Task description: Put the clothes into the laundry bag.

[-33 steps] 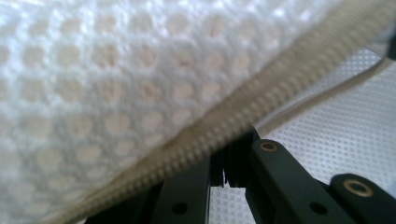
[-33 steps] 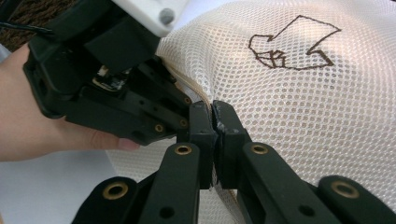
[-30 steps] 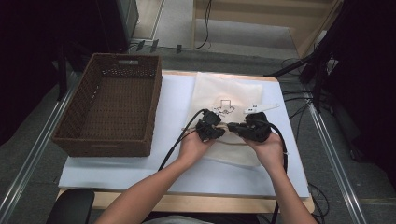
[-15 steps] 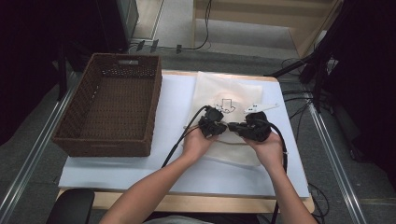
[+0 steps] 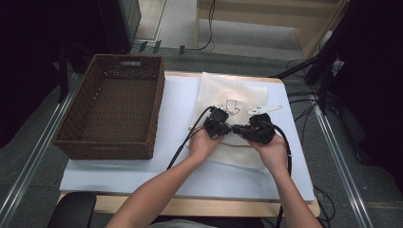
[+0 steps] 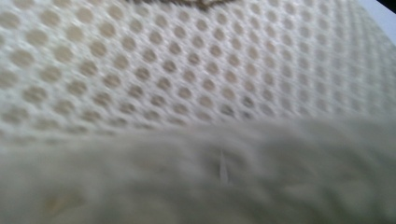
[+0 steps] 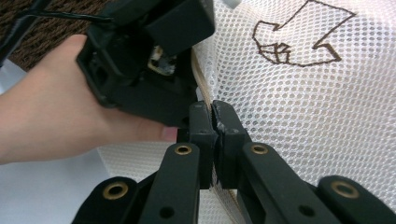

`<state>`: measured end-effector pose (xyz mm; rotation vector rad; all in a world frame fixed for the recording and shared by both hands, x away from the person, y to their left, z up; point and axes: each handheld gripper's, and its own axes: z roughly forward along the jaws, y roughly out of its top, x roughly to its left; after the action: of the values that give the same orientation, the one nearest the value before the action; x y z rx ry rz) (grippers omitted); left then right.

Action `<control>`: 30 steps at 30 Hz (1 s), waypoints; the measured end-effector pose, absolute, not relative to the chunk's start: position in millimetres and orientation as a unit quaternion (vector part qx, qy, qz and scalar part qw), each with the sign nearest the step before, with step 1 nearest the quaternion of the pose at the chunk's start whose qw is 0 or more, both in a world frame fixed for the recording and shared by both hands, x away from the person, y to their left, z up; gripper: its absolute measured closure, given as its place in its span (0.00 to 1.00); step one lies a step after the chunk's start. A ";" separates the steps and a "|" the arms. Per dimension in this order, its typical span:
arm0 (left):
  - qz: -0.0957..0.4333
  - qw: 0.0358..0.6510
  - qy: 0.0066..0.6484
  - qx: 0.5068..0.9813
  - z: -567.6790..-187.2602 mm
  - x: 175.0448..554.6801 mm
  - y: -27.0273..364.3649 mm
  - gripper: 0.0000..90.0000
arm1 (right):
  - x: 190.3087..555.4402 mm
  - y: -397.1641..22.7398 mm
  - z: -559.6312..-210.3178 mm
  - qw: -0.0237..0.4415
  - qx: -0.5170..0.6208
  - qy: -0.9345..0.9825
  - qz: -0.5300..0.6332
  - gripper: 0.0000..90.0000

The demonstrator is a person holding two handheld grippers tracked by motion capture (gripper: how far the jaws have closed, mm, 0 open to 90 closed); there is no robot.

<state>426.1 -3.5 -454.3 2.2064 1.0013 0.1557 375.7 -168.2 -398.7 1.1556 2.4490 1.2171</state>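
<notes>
High view, nearest the camera: two bare forearms come in from the bottom edge and meet over the middle of the white-covered surface (image 5: pixel 142 171). Each hand carries a black two-jaw tool with a trailing black cable. The left tool (image 5: pixel 219 127) and the right tool (image 5: pixel 240 128) sit tip to tip, almost touching, both over the cream-white mesh laundry bag (image 5: pixel 223 90) that lies flat on the right half of the surface. The bag bears a dark brown stitched outline (image 5: pixel 232 105) just beyond the tools.

Right gripper view shows the right tool (image 7: pixel 214 122) clenched, its two black pads pressed together on the tan edge band (image 7: pixel 201 79) of the mesh bag (image 7: pixel 327 107), which runs up between them. The left hand (image 7: pixel 51 116) and its black tool body sit right beside those pads, touching the same edge of the bag; the brown stitched outline (image 7: pixel 303 37) lies further up on the mesh.

Left gripper view is pressed close against the mesh bag (image 6: pixel 196 70), with honeycomb holes above and a blurred fold of fabric below. The left tool's jaws have just been opening a little; they are nearly closed, and whether fabric lies between them cannot be told.

Farther off in the high view, a dark brown rectangular woven wicker basket (image 5: pixel 71 137) stands on the left part of the surface, well apart from the bag and the tools. Beyond the surface lie grey flooring and loose black cables (image 5: pixel 304 95).
</notes>
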 end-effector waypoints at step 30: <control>0.050 0.361 0.384 0.849 -445.8 410.2 11.7 0.94 | 381.2 -175.2 -404.5 0.084 0.395 0.818 0.410 0.99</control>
<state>410.2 11.7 -445.8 2.1866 0.9893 0.1290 381.2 -175.2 -404.5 1.1798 2.4396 1.2234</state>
